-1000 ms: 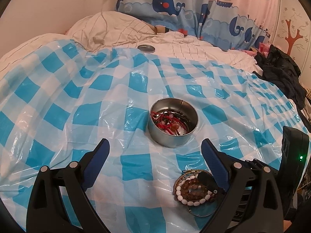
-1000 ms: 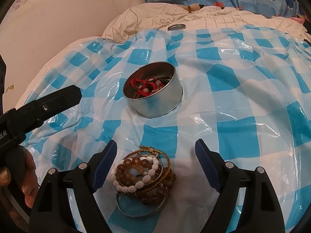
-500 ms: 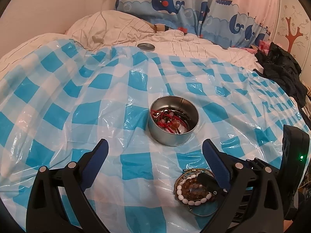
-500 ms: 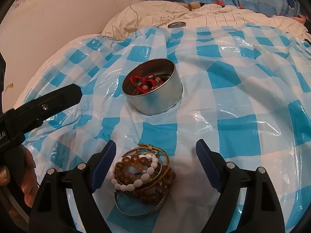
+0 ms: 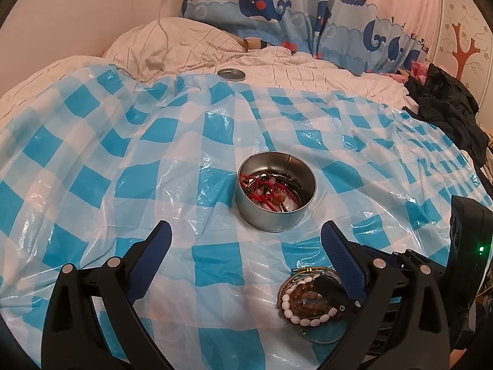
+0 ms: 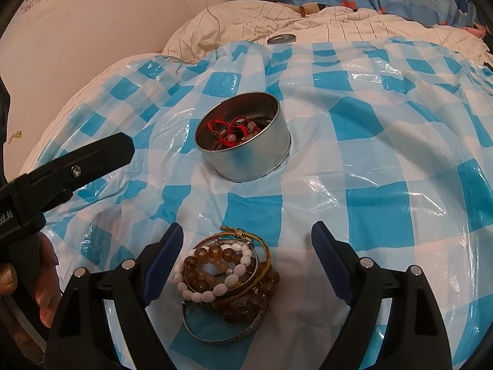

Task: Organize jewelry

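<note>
A round metal tin (image 5: pixel 275 195) stands on the blue-and-white checked plastic sheet; it holds red cord jewelry and beads, and shows in the right wrist view (image 6: pixel 243 151) too. A pile of bracelets (image 6: pixel 226 274), amber beads, white beads, gold and silver bangles, lies on the sheet in front of the tin, also in the left wrist view (image 5: pixel 303 299). My right gripper (image 6: pixel 246 234) is open, its jaws straddling the pile just above it. My left gripper (image 5: pixel 245 234) is open and empty, left of the pile, before the tin.
The tin's lid (image 5: pixel 231 74) lies at the far edge of the sheet on the white striped bedding. A whale-print curtain (image 5: pixel 277 3) hangs behind. Dark clothes (image 5: pixel 446 104) are heaped at the right. A white cable (image 6: pixel 212 15) runs over the pillow.
Both grippers have drawn back and tilted slightly, so the tin sits a little farther off. The right gripper has settled closer around the bracelet pile. Jaws unchanged.
</note>
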`<state>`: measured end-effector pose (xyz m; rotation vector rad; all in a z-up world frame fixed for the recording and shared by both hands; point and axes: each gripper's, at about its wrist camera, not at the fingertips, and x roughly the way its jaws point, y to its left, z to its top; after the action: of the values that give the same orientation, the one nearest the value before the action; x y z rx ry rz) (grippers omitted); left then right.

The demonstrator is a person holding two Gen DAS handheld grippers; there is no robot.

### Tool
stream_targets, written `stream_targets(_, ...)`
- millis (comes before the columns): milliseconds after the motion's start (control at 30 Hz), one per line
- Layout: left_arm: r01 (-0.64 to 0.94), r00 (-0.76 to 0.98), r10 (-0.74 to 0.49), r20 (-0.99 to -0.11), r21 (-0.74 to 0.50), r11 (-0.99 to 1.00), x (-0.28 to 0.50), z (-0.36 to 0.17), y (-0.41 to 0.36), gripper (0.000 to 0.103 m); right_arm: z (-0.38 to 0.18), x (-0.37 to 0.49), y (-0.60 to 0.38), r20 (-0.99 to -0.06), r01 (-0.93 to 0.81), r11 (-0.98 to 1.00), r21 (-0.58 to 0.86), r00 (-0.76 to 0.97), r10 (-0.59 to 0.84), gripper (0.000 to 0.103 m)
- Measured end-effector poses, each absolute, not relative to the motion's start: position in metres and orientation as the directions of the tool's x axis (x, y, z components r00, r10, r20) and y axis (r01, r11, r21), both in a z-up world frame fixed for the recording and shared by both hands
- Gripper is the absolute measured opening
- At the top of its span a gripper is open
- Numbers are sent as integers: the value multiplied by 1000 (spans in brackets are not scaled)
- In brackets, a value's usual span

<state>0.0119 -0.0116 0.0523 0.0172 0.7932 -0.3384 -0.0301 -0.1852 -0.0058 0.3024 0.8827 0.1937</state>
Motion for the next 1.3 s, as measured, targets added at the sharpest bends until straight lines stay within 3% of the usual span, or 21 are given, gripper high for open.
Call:
stream_targets(300,313,654,-290,-698,-100,945,14,53,-1,94,-5,-31,-188,-731,-48,947,318,623,277,82)
stream_targets(600,210,647,-242,-722,-136,968,28,41,51,94,0,-35,-226,-724,-23,930,367,620,301,82)
stream_targets(733,192,640,-226,-734,-131,973,33,36,57,94,2,-34,-210,-735,-115,929,353,579,351,82)
stream_targets(1000,239,630,-226,-743,-91,967,34,35,36,94,-3,-45,-151,-771,-353,917,187,526,360,82)
stream_targets(1167,243,629,-221,-746,-82,967,34,35,29,94,-5,-50,-136,-767,-409,900,148,527,366,82)
stream_targets(1233,244,628,-222,-746,-82,966,34,35,28,94,-8,-49,-134,-778,-416,900,132,519,354,79)
stream_targets(1300,246,630,-222,-745,-80,966,34,35,28,94,-13,-48,-131,-797,-415,904,99,511,322,63)
